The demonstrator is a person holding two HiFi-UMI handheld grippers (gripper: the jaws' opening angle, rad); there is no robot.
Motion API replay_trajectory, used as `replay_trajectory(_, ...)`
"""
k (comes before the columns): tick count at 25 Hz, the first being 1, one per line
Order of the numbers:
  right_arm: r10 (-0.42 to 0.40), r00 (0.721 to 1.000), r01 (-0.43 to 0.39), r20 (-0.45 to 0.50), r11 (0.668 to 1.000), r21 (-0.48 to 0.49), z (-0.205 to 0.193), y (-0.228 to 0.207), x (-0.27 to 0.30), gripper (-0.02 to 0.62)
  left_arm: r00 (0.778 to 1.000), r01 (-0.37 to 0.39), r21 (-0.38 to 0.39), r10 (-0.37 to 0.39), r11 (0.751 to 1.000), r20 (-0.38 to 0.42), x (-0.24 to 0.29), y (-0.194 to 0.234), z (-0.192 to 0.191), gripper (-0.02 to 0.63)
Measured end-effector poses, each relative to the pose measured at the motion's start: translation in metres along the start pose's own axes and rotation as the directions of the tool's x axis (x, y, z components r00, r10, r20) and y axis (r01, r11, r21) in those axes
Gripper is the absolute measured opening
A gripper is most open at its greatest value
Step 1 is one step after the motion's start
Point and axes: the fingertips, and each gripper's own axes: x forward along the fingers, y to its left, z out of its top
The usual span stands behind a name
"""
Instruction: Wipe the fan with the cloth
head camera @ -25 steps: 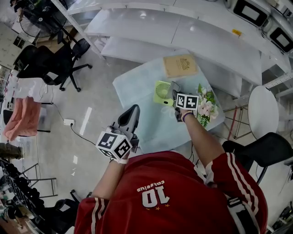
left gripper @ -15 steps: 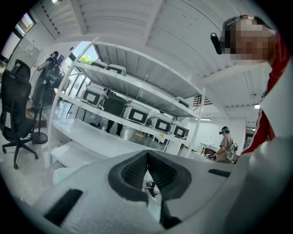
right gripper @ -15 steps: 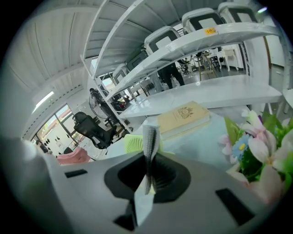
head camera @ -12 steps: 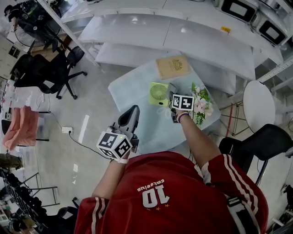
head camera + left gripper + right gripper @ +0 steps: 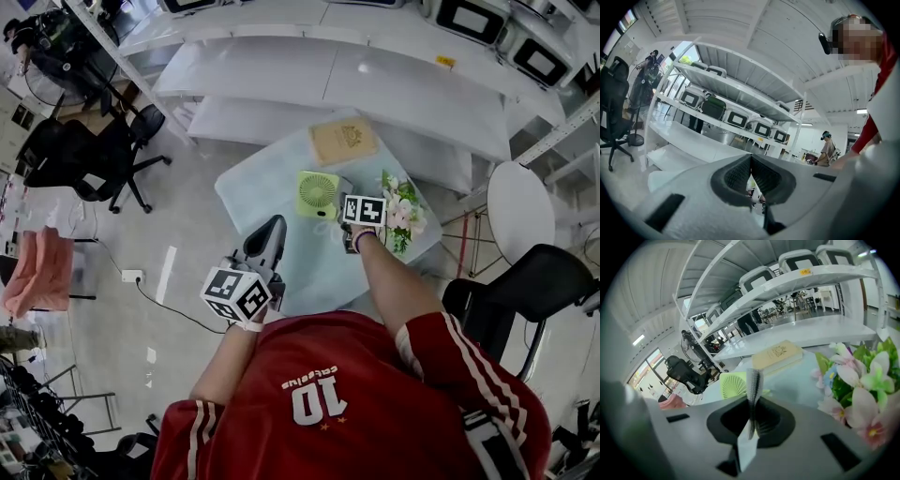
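The small green fan (image 5: 319,194) stands on the pale blue table (image 5: 272,178); in the right gripper view the fan (image 5: 733,384) shows just left of the jaws. My right gripper (image 5: 344,193) is beside the fan's right side, shut on a thin grey cloth (image 5: 746,446) that stands up between the jaws (image 5: 753,392). My left gripper (image 5: 274,225) is held off the table's near left edge, apart from the fan. Its jaws (image 5: 751,161) are shut with nothing in them and point up at the shelves.
A tan book (image 5: 344,141) lies at the table's far side, behind the fan. A bunch of pink and white flowers (image 5: 398,211) sits at the right edge, close to my right gripper. White shelving (image 5: 375,66) stands beyond; black office chairs (image 5: 94,159) are at the left.
The head view has shifted, so the table sits a little further left and up. Both grippers keep about the same places relative to the fan.
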Motion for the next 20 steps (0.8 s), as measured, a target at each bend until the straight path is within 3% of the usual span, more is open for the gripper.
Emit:
replay_trajectory(8, -0.041, 0.999, 0.041, -0.003, 0.996, 0.085, 0.002, 0.002, -0.007, 0.021, 1.0, -0.003, -0.004, 0.003, 1.0, 0.009, -0.003, -0.002, 0.001, 0.006)
replay_trajectory(13, -0.067, 0.995, 0.06, 0.075, 0.993, 0.099, -0.002, 0.008, -0.014, 0.021, 1.0, -0.017, 0.007, 0.017, 1.0, -0.003, -0.009, -0.007, -0.008, 0.006)
replay_trajectory(15, -0.067, 0.993, 0.06, 0.095, 0.995, 0.083, -0.009, 0.018, -0.013, 0.021, 1.0, -0.02, 0.011, 0.02, 1.0, 0.006, -0.009, -0.007, -0.008, 0.006)
replay_trajectory(20, 0.025, 0.993, -0.023, 0.119, 1.0, -0.02, -0.031, 0.062, -0.006, 0.021, 0.997, -0.065, 0.014, 0.064, 0.998, 0.038, -0.016, 0.001, -0.006, 0.006)
